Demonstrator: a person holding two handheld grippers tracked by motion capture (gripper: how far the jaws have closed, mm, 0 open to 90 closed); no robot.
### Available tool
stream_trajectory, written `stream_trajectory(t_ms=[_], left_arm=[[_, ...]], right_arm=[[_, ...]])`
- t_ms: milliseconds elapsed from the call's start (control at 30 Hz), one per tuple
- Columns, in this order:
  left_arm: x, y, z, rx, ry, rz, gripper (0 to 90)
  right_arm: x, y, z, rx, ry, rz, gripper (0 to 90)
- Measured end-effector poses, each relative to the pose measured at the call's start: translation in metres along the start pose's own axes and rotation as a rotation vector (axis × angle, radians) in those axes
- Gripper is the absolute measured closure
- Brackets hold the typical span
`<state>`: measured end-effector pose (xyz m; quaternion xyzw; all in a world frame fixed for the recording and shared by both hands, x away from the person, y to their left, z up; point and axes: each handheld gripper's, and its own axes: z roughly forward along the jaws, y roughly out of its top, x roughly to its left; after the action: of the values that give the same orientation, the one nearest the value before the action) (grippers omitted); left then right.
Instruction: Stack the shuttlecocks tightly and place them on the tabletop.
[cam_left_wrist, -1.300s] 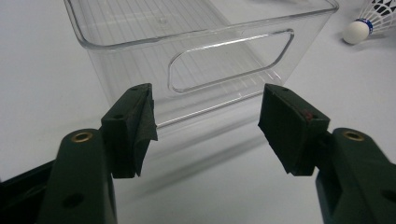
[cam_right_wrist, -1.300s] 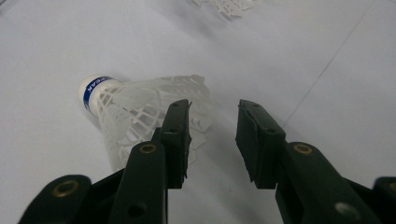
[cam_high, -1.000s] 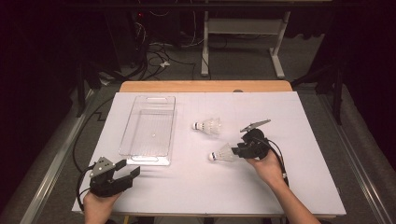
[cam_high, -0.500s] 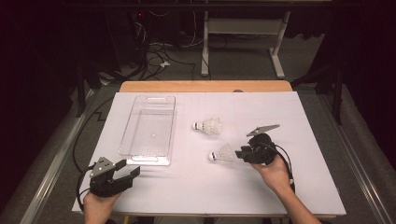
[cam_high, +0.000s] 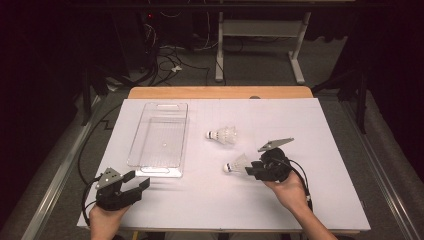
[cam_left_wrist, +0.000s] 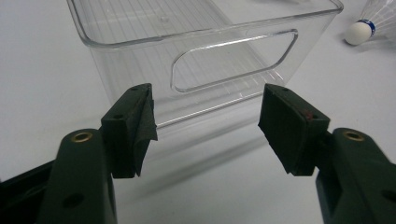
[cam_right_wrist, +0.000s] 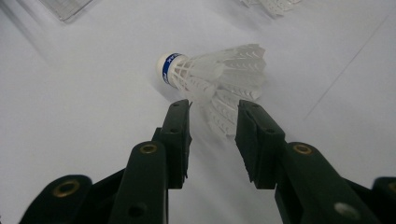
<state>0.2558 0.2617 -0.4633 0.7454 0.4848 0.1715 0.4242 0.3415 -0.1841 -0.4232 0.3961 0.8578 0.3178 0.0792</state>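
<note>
The right gripper (cam_right_wrist: 212, 112) is holding its two black jaws partly apart, and the feather skirt of a white shuttlecock (cam_right_wrist: 219, 77) is lying just between their tips; I cannot tell for sure if the pads are pressing the feathers or only standing beside them. The cork head of this shuttlecock, with a blue band, is pointing away from the jaws toward the left side of the table. In the high view the right gripper (cam_high: 252, 169) is sitting in the person's right hand (cam_high: 289, 192), toward the near edge of the white surface (cam_high: 320, 130) and right of its middle, with the shuttlecock (cam_high: 237, 164) resting on the surface just at its tips. A second shuttlecock (cam_high: 223, 135) is lying near, a little farther toward the far edge, apart from the first one. The left gripper (cam_left_wrist: 208, 116) is keeping its jaws spread wide with nothing between them, and it is facing the short end wall of a clear plastic bin (cam_left_wrist: 205, 51) with a handle cut-out. From above, the left gripper (cam_high: 135, 182) is staying at the near left corner of the surface, just beside the near end of the bin (cam_high: 137, 150), which is lying lengthwise along the left side.
</note>
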Motion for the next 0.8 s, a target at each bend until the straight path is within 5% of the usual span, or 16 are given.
stream_trajectory(t_ms=[800], left_arm=[[0.0,0.0,0.0,0.001,-0.001,-0.001,36.5]], right_arm=[[0.003,0.011,0.029,0.046,0.054,0.004,78.0]])
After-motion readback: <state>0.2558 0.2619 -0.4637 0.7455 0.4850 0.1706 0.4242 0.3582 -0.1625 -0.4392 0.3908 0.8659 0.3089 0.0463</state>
